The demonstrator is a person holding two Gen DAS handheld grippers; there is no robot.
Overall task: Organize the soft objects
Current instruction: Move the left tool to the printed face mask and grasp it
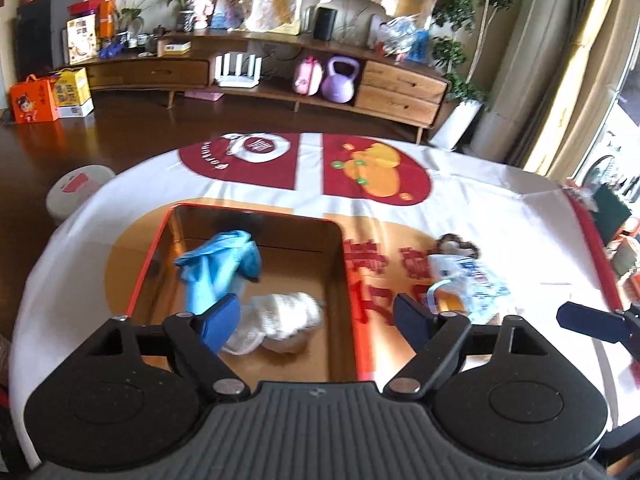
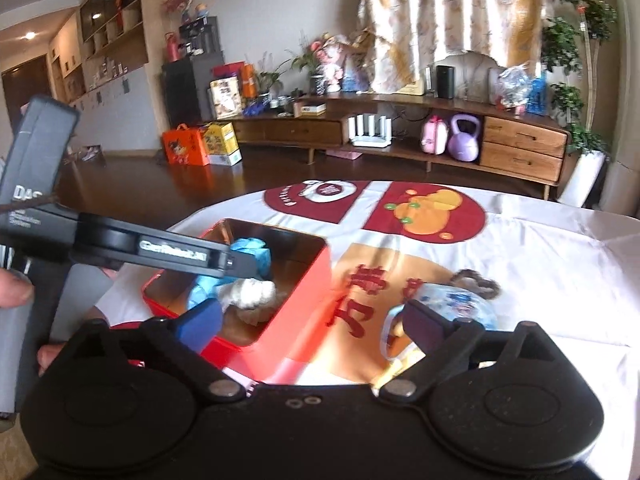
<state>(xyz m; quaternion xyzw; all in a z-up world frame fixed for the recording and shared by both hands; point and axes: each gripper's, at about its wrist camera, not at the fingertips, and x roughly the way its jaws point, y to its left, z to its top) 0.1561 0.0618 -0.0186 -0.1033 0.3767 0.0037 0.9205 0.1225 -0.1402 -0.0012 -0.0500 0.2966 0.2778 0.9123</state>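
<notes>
Currently lying inside the red box (image 1: 348, 280), which is sitting open-topped on the printed tablecloth (image 1: 480, 184): one crumpled blue cloth (image 1: 218, 268) toward the far left of the brown interior, and one bunched white knitted item (image 1: 286, 316) just beside it, nearer the camera. Resting outside the box, to its right on the cloth: one white-and-blue printed soft item (image 1: 472, 280) with a blue strap curling from it, and one brownish fuzzy piece (image 1: 458, 244) touching its far edge.

Left gripper (image 1: 318, 316): hovering above the box's near right part, blue-padded jaws standing wide apart, nothing between them. Right gripper (image 2: 310, 322): jaws likewise spreading wide and gripping nothing, hanging above the box's right wall and the tablecloth.

Writing: large red characters are showing on the tablecloth's orange panel, too blurred to read. Lettering on the left gripper's body, seen from the right wrist, is beginning "DAS"; its arm label is smeared.

Count: two soft items boxed, two outside.
</notes>
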